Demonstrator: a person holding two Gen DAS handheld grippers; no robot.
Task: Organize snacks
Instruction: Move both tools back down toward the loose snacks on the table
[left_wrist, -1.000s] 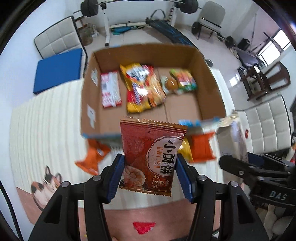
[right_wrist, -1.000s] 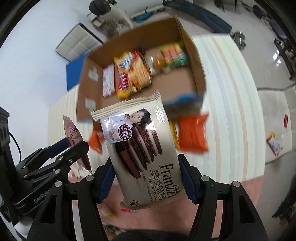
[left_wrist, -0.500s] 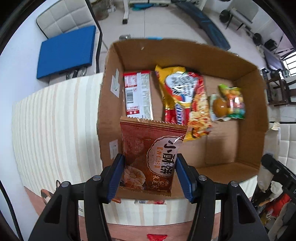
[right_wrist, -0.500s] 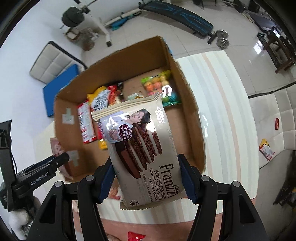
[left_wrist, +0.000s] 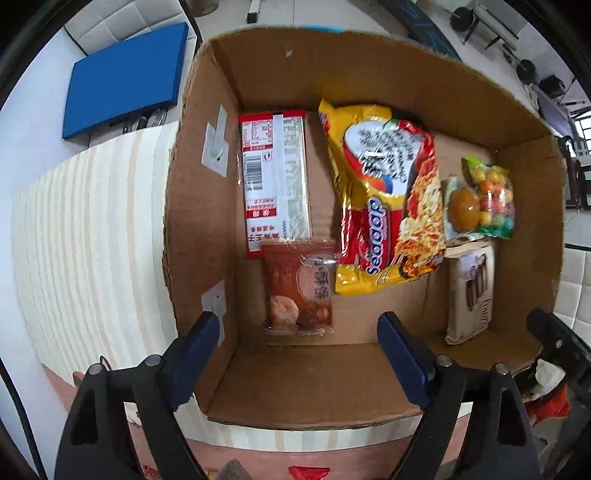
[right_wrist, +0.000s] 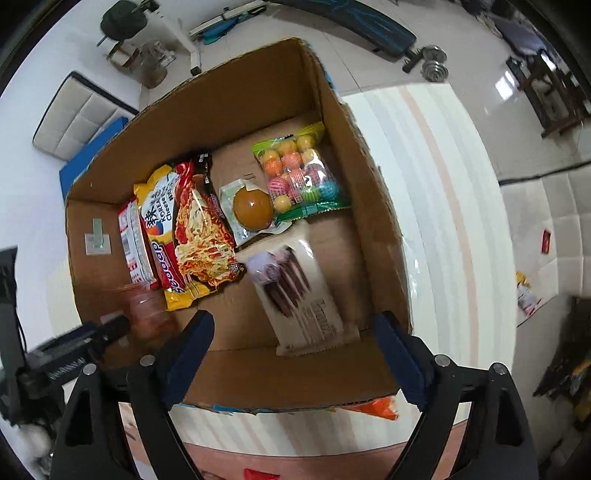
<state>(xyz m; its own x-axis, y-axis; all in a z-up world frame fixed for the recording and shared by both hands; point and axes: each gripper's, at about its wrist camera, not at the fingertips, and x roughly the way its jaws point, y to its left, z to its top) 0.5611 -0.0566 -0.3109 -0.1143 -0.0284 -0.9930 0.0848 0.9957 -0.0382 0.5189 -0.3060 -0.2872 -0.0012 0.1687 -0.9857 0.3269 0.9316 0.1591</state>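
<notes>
An open cardboard box (left_wrist: 369, 66) (right_wrist: 236, 92) holds several snacks. My left gripper (left_wrist: 299, 358) is open above its near wall; the red-brown snack packet (left_wrist: 299, 286) (right_wrist: 147, 306) lies free on the box floor. My right gripper (right_wrist: 291, 354) is open; the beige Franzzi cookie packet (right_wrist: 299, 295) (left_wrist: 471, 291) lies free at the box's right. Also inside are a red-white packet (left_wrist: 275, 181), a yellow noodle packet (left_wrist: 384, 199) (right_wrist: 184, 236) and a candy bag (right_wrist: 299, 173) (left_wrist: 487, 195).
The box stands on a striped table (left_wrist: 92, 229) (right_wrist: 436, 206). An orange packet (right_wrist: 376, 408) peeks out under the box's near edge. A blue cushion (left_wrist: 125, 77) on a chair is behind. The left gripper's body (right_wrist: 55, 365) shows at lower left.
Both grippers moved over the box and opened. The red-brown packet and the Franzzi packet dropped from the fingers onto the box floor.
</notes>
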